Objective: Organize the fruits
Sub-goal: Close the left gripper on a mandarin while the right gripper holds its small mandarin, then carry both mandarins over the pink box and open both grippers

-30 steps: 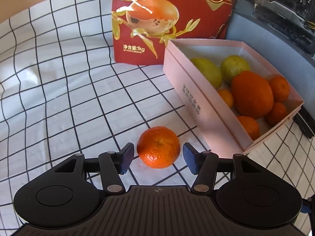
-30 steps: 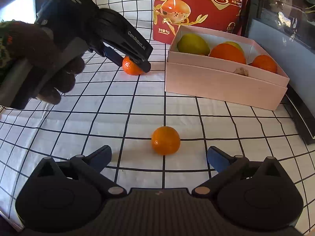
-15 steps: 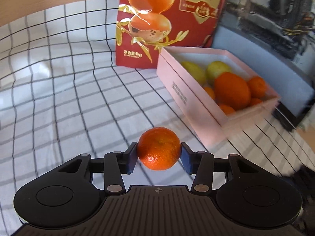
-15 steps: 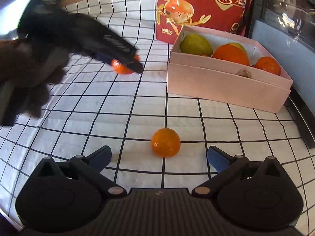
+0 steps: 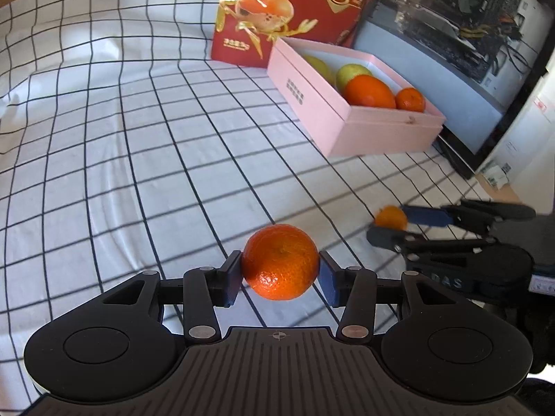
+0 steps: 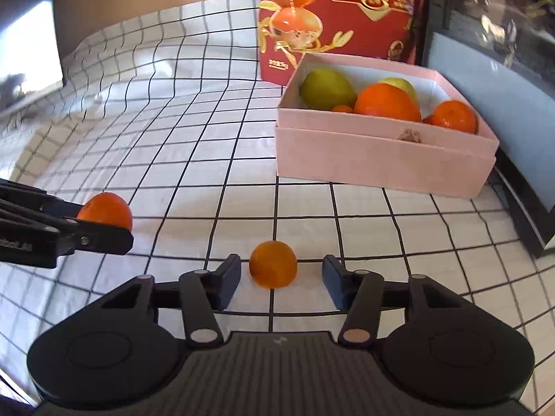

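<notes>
left tongs [image 5: 280,277] clamp mandarin [image 5: 280,261] above worktop [image 5: 138,138] | right tongs [image 6: 281,275] closing round small orange [image 6: 273,264] (pads not touching) | advice: centre it, squeeze gently, carry to pink box [image 6: 381,159]

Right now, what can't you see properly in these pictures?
- Pink box floor, right wrist view: hidden by its near wall and the piled fruit.
- Red bag, both views: top cut off by the frame edge.
- Right tongs, left wrist view: blurred, closing around a small orange; contact unclear.
</notes>
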{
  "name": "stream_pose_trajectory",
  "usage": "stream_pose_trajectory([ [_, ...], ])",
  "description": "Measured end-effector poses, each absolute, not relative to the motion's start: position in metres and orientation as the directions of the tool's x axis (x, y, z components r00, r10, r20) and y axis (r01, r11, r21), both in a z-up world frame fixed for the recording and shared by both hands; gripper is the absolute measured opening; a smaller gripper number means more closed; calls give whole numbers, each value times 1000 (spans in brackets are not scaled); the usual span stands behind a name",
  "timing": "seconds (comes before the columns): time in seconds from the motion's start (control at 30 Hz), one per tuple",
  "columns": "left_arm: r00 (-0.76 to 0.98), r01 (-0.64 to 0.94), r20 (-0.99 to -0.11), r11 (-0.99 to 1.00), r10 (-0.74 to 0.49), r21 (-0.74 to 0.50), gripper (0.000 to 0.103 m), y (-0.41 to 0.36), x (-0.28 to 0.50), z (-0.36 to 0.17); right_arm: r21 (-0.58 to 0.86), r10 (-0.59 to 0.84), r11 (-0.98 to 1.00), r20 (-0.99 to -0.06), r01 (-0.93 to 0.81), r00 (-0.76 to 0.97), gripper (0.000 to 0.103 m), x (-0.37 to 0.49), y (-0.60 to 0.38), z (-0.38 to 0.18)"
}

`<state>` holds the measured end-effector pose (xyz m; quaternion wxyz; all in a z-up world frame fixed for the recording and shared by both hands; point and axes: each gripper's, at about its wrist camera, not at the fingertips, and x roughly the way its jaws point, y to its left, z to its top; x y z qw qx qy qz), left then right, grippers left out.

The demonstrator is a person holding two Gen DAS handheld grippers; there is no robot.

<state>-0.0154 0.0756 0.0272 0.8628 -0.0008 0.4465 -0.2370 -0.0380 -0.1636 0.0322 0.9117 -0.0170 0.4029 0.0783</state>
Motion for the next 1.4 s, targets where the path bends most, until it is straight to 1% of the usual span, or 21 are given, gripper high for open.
stream_pose_trajectory([
  [0.07,471,420,-779,882,-414,-214,51,72,-19,25,11,125,985,-737,-173,664,46,-40,-160,32],
  [0.23,451,447,-786,869,-424,-212,51,63,-24,23,0,122,983,-742,-182,659,28,-38,-158,34],
  [0.4,443,450,-787,866,-430,-220,51,61,-20,23,-25,101,984,-747,-179,657,28,-41,-159,35],
  [0.53,458,447,-770,864,-445,-233,51,58,-15,31,4,96,990,-740,-139,666,28,-41,-173,44],
  [0.67,516,472,-700,846,-494,-249,51,44,9,69,4,88,993,-689,-117,719,28,-37,-190,71],
  [0.83,627,522,-565,828,-536,-205,51,6,51,136,-73,60,990,-563,-122,824,28,-11,-208,129],
  [0.93,655,524,-524,827,-544,-203,51,-22,81,158,-73,56,991,-516,-109,855,28,14,-224,161],
  [1.03,649,490,-531,833,-545,-256,51,-44,108,156,-78,39,993,-499,-90,866,28,38,-239,179],
  [1.13,610,441,-587,843,-533,-308,51,-64,133,134,-73,37,994,-493,-83,869,28,57,-251,187],
  [1.23,560,419,-639,846,-527,-331,51,-77,149,109,-62,45,994,-497,-87,867,28,76,-262,186],
  [1.4,581,397,-630,855,-516,-335,51,-74,153,103,-25,72,995,-527,-100,847,28,99,-274,167],
])
